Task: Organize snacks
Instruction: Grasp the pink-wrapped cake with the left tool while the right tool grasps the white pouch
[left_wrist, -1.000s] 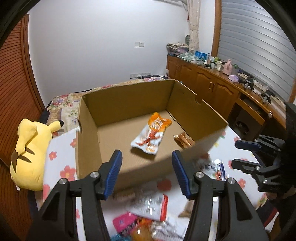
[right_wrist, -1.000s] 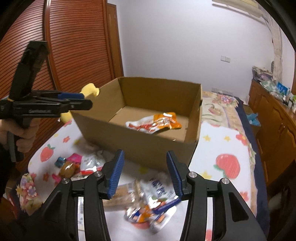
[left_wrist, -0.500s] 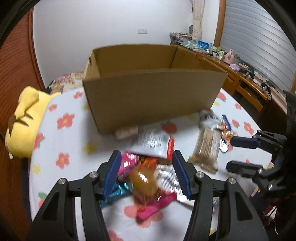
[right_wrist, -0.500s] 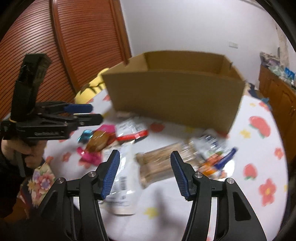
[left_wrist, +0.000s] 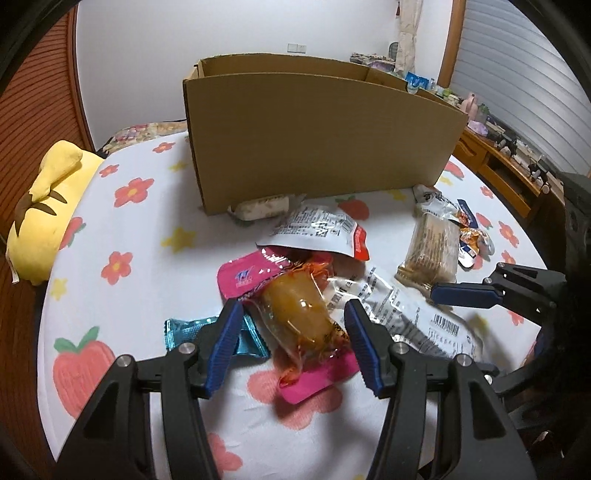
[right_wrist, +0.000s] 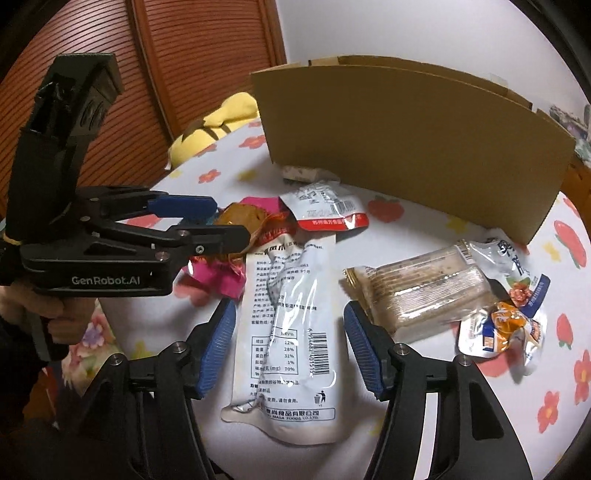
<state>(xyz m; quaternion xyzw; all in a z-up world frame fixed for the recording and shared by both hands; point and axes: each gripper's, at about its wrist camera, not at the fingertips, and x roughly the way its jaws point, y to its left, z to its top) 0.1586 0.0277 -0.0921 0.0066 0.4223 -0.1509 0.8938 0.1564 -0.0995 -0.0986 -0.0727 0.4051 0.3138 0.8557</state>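
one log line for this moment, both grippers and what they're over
left gripper: open, around orange snack, not gripping | right gripper: open, jaws just widening, over white pouch | box: behind pile

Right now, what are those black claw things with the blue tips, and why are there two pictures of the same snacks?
Those are grippers, tongs that a person squeezes by hand. There is one in each hand, and each has a small camera looking out along its two fingers, so you get two pictures of one table.

In the left camera's picture, the left gripper sits low over an orange snack pack, one blue finger on each side. It is open and not pinching yet.

In the right camera's picture, the right gripper is around a long white pouch. Its jaws have just been opening, and it holds nothing.

More snacks lie on the flowery tablecloth: a cracker pack, a pink packet and a blue one. Behind them stands the cardboard box and a yellow plush toy.
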